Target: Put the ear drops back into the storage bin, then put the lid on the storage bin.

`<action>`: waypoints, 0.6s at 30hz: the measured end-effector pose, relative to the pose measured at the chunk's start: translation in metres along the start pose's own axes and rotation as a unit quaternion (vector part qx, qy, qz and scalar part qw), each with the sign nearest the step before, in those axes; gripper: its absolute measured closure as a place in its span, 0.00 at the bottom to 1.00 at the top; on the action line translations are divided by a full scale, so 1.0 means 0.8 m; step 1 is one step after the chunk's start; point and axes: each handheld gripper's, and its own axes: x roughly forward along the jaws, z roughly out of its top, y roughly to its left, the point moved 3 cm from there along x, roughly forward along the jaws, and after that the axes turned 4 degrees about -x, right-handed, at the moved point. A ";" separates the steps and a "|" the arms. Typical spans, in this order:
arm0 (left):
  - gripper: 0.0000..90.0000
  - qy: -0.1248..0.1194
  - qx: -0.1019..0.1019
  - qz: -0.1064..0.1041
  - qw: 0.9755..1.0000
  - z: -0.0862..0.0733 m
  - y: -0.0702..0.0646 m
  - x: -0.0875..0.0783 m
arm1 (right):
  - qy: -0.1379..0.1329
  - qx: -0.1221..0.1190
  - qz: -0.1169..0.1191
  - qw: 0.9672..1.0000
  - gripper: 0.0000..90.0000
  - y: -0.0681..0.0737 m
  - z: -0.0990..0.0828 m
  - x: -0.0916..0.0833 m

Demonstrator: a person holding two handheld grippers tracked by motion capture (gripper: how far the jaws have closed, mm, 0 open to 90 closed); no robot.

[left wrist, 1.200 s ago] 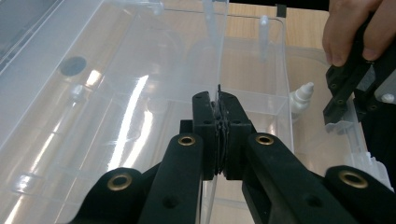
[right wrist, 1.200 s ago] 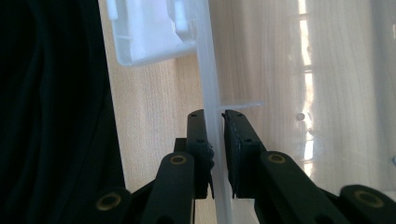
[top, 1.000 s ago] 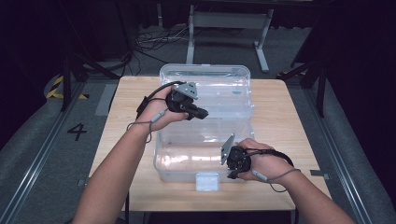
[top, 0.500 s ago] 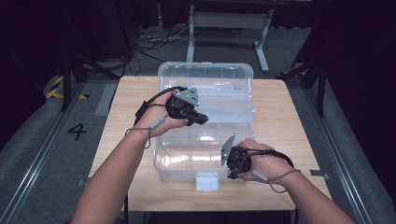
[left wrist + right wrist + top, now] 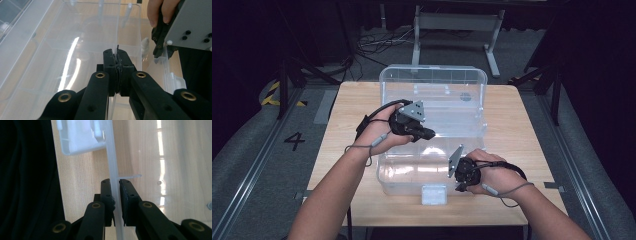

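A clear plastic storage box [image 5: 398,176] lies on the wooden table, with a white latch [image 5: 433,194] at its near side. Its clear lid [image 5: 437,92] is tilted up over the box's far half. My left gripper [image 5: 428,134] is shut on the lid's thin near edge; in the left gripper view the jaws [image 5: 117,53] pinch that clear edge. My right gripper [image 5: 460,176] is shut on the box's near rim [image 5: 113,157], which passes between its jaws [image 5: 115,183]. The right gripper [image 5: 161,52] also appears in the left gripper view at the upper right, on the rim.
The light wooden table [image 5: 522,130] has bare strips left and right of the box. Around it are dark floor, a grey rail marked 4 [image 5: 294,141] at the left, and a metal stand [image 5: 452,22] with cables beyond the far edge.
My left gripper has come toward the table's near side with the lid's edge in it. The right gripper has stayed on the rim.
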 end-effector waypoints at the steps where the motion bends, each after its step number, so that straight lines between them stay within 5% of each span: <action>1: 0.98 0.000 0.000 -0.002 1.000 -0.001 -0.001 0.000 | 0.000 0.000 -0.001 1.000 0.91 0.000 0.000 0.000; 18: 0.98 0.004 0.005 -0.012 1.000 -0.007 -0.019 0.003 | -0.001 -0.005 -0.024 1.000 0.92 0.006 0.001 0.000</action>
